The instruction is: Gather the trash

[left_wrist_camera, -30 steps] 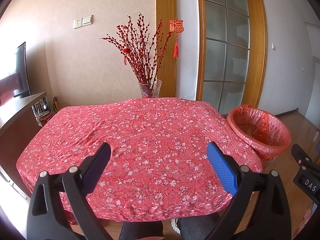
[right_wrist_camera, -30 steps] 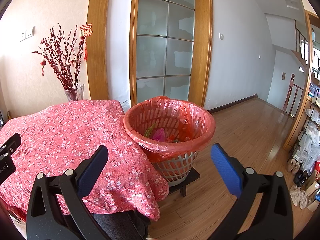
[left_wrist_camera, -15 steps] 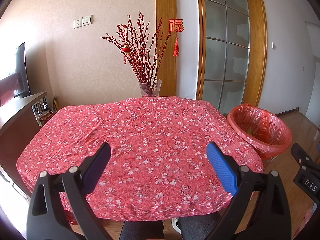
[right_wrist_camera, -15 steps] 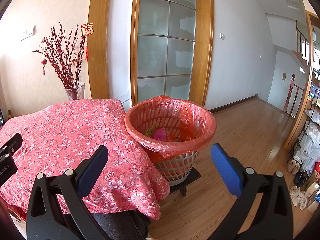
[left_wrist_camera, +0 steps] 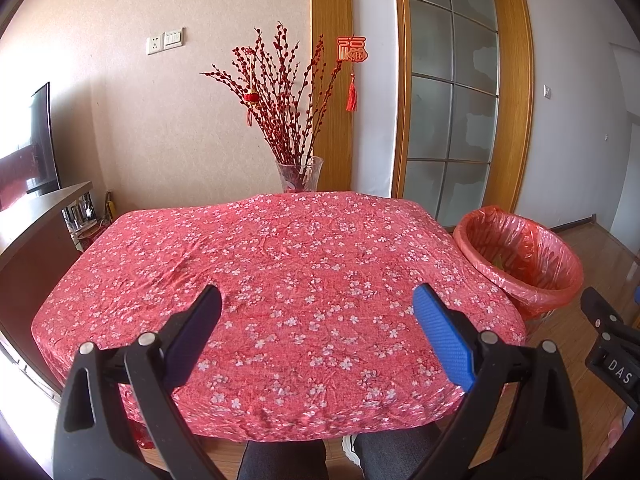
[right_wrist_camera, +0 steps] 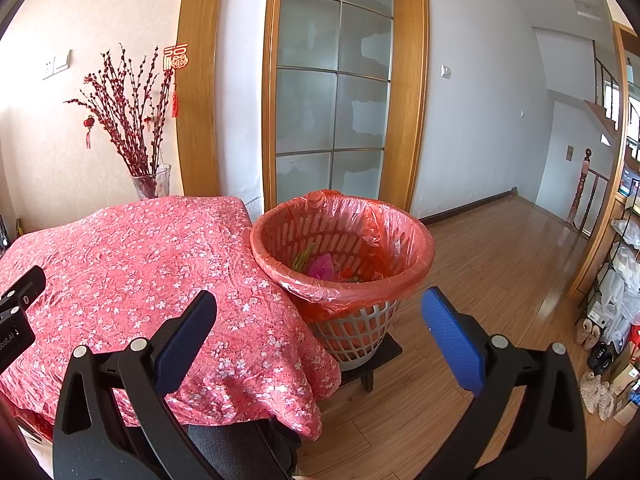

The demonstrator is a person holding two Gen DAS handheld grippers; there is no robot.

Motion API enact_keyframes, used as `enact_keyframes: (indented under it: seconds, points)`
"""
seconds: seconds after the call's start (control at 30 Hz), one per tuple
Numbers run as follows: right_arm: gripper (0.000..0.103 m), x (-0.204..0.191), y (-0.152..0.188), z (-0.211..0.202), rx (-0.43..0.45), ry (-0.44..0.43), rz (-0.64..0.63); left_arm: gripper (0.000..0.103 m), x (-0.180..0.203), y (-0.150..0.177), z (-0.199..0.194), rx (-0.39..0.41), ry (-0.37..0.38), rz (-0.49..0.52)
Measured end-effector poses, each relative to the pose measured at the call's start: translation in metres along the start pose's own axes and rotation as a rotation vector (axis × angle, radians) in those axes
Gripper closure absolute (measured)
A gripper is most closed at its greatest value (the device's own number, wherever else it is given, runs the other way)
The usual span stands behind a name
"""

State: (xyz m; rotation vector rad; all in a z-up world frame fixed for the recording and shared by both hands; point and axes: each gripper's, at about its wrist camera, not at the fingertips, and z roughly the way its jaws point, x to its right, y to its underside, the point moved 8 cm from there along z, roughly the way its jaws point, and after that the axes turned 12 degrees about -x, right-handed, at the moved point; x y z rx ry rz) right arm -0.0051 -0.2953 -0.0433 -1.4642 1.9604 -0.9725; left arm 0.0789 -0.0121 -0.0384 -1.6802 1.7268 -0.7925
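Note:
A white basket lined with a red plastic bag [right_wrist_camera: 344,248] stands on a small dark stand beside the table's right edge; the same bin [left_wrist_camera: 520,256] shows at the right of the left wrist view. Pink and green trash [right_wrist_camera: 320,266] lies at its bottom. My left gripper [left_wrist_camera: 316,320] hovers open over the near half of the red floral tablecloth [left_wrist_camera: 280,264], nothing between its fingers. My right gripper [right_wrist_camera: 320,320] is open too, held in front of the bin and the table's corner [right_wrist_camera: 256,320]. No loose trash shows on the cloth.
A glass vase of red branches [left_wrist_camera: 300,174] stands at the table's far edge by the wall. A dark cabinet with a TV [left_wrist_camera: 36,216] is to the left. Wooden floor [right_wrist_camera: 500,272] stretches right toward shelves with shoes [right_wrist_camera: 600,344]. A person's knees [left_wrist_camera: 288,460] show below the table.
Both views have shifted only slightly; the grippers stay open and hold nothing.

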Motion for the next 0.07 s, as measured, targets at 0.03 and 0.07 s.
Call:
enact_keyframes:
  seconds: [0.03,0.07]
  points:
    - [0.002,0.0003,-0.0005,0.0005,0.0,0.0,-0.001,0.008,-0.0001,0.0004,-0.0002,-0.001,0.001,0.0]
    - [0.002,-0.0001,0.0,-0.0001,0.0,0.0,-0.001,0.008,-0.0001,0.0002,-0.0005,-0.001,0.001,0.0]
